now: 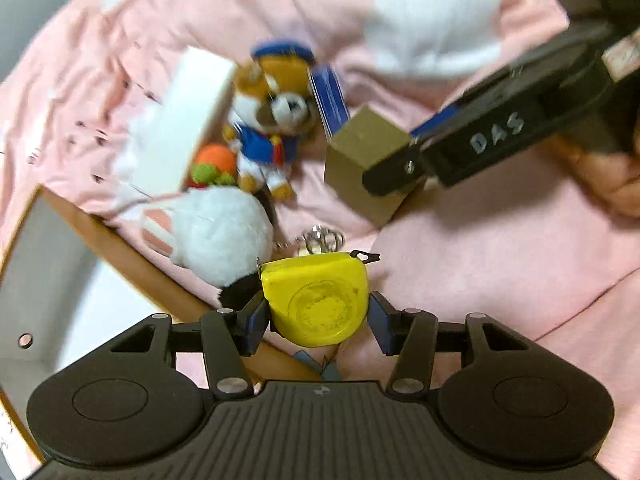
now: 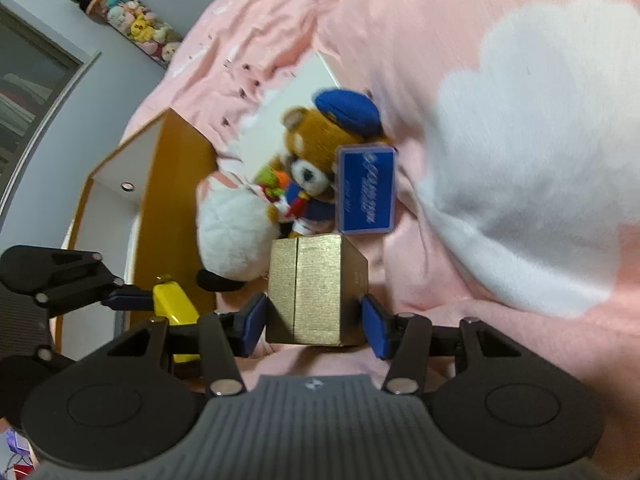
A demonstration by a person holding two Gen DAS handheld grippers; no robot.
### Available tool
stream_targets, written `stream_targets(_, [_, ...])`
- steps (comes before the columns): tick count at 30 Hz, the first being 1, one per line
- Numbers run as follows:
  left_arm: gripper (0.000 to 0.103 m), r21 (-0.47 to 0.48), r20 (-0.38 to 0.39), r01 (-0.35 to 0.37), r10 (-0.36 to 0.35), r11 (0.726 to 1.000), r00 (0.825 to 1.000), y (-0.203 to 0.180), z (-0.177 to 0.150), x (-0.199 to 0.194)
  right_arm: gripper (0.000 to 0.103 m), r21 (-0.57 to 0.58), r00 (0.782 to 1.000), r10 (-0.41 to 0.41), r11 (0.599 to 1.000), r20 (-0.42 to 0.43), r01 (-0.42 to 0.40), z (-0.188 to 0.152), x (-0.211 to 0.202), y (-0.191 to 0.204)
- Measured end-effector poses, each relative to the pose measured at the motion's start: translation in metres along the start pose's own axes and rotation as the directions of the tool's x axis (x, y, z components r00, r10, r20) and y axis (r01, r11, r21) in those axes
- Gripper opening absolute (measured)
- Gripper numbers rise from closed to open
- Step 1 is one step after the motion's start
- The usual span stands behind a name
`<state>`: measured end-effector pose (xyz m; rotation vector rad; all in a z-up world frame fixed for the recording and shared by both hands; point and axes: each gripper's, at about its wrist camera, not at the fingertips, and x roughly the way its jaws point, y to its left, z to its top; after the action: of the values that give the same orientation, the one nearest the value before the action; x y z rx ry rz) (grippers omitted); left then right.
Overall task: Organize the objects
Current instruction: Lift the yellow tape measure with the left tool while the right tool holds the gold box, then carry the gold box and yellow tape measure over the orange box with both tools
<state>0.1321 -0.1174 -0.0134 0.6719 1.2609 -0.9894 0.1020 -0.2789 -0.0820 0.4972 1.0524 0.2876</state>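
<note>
Both tools are loaded, so this looks like the carry step of the tidying. At bottom centre of the left view, the left gripper [image 1: 318, 312] pinches a yellow tape measure [image 1: 316, 300]. At lower centre of the right view, the right gripper [image 2: 316, 322] pinches a gold box [image 2: 316, 288]. Next, I judge, each goes to the open wooden box [image 2: 176, 184] at left. "DAS" is handwritten on the other tool; the blue card [image 2: 366, 192] is unreadable.

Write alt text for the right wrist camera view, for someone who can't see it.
The right gripper holds a gold box between its blue pads above a pink blanket. Behind it lie a bear plush in a blue cap and a white plush; at left, the left gripper holds a yellow tape measure.
</note>
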Motion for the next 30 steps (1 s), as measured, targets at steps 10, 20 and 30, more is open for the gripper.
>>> stream_targets(10, [0.061,-0.066,0.032,-0.109,0.111,0.992,0.993,0.042,-0.039,-0.030,0.053,-0.136,0.968,0.252,0.959,0.019,-0.247,0.017,-0.033,0.075])
stream_targets(20, [0.061,-0.006,-0.126,-0.267,0.264,0.964,0.956,0.073,-0.103,-0.050,0.053,-0.086,0.880,0.427,0.888,-0.206,-0.451,0.015,0.037,0.174])
stream_targets(30, [0.061,0.086,-0.150,-0.263,0.274,0.961,0.950,0.093,-0.122,-0.044,0.053,-0.037,0.867,0.381,0.910,-0.321,-0.413,-0.011,0.115,0.222])
